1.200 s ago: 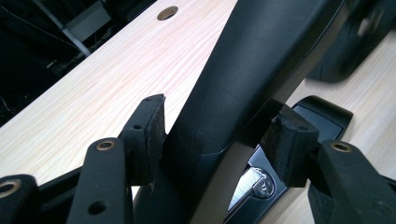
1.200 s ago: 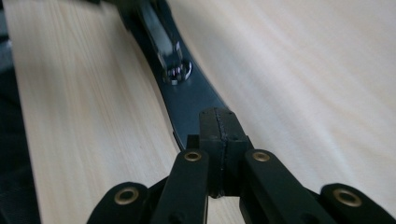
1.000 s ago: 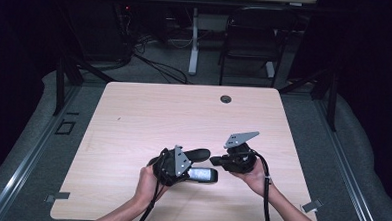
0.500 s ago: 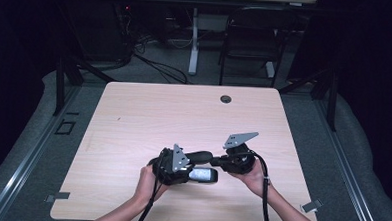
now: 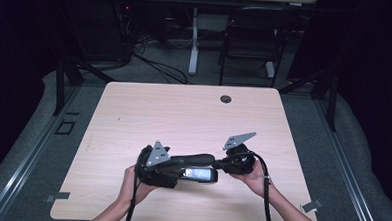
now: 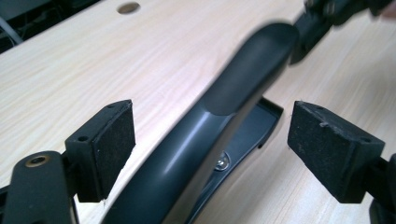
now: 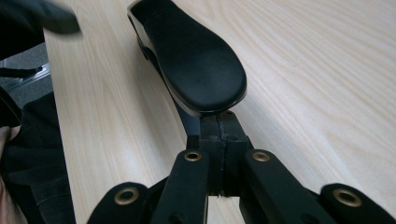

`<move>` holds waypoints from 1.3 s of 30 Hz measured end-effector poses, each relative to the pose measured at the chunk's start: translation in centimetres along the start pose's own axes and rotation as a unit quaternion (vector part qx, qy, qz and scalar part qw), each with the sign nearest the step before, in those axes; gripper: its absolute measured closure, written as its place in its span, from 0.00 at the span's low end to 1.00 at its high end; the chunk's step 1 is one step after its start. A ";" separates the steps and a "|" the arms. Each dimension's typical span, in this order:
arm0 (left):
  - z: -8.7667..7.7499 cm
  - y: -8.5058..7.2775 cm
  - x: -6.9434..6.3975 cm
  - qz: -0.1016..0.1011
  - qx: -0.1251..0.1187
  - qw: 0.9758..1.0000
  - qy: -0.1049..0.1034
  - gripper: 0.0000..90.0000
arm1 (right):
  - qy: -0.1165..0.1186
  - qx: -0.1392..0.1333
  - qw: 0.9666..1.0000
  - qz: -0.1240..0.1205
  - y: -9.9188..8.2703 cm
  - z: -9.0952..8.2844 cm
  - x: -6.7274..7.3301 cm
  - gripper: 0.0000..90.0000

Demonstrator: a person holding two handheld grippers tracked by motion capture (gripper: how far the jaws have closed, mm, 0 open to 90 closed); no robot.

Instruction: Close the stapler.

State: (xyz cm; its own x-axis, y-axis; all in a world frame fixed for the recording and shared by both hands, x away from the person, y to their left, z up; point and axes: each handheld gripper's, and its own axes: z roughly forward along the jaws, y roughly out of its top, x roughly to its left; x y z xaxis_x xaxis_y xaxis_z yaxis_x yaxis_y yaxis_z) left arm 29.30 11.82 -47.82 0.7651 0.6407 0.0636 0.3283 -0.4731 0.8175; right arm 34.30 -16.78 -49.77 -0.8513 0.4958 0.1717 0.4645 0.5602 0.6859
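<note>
A black stapler (image 5: 194, 160) lies lengthwise near the table's front edge, between my two grippers. My left gripper (image 5: 179, 169) stands open around its rear part. Its jaws have just been opening. In the left gripper view the pads (image 6: 108, 148) stand clear on either side of the stapler's curved handle (image 6: 243, 79), and my left gripper (image 6: 215, 149) presses on nothing. My right gripper (image 5: 217, 164) is shut, with its tips at the stapler's front end (image 7: 196, 60). In the right gripper view the right gripper (image 7: 223, 135) shows its jaws closed together just under that end; whether they pinch a thin edge is unclear.
The wooden table (image 5: 184, 110) has a round cable hole (image 5: 226, 99) at its far edge. A dark chair (image 5: 247, 47), a white desk leg (image 5: 193, 40) and floor cables (image 5: 156, 63) stand beyond it. Both forearms come in from the front edge.
My left gripper has drawn back to the left along the stapler and its jaws have spread apart, so more of the handle shows. The right gripper has kept still.
</note>
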 end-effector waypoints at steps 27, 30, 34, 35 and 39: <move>-3.5 -4.8 11.3 -0.194 0.001 0.976 0.099 0.08 | -0.088 0.009 0.995 0.041 -0.2 -1.6 -1.9 1.00; -3.4 -5.0 11.7 -0.203 -0.001 0.974 0.103 0.07 | -0.077 -0.043 0.996 0.028 0.6 -2.8 -1.0 1.00; -3.4 -5.2 12.0 -0.208 0.001 0.972 0.107 0.06 | -0.056 -0.072 0.996 0.003 1.3 -3.2 0.5 1.00; -3.4 -5.2 12.1 -0.210 0.003 0.972 0.106 0.06 | -0.052 -0.071 0.996 -0.003 1.4 -3.2 0.8 1.00; -3.3 -5.3 12.2 -0.213 0.002 0.971 0.107 0.06 | -0.040 -0.046 0.998 -0.010 1.5 -2.1 1.3 1.00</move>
State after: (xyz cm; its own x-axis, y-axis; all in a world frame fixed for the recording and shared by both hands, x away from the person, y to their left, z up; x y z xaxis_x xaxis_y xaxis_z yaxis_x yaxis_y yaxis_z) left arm 35.05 24.12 -49.50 0.4260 0.8901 -0.1619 0.5928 -0.1395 0.7932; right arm 33.34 -16.69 -47.03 -0.8362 0.5385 0.1036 0.4207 0.5087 0.7511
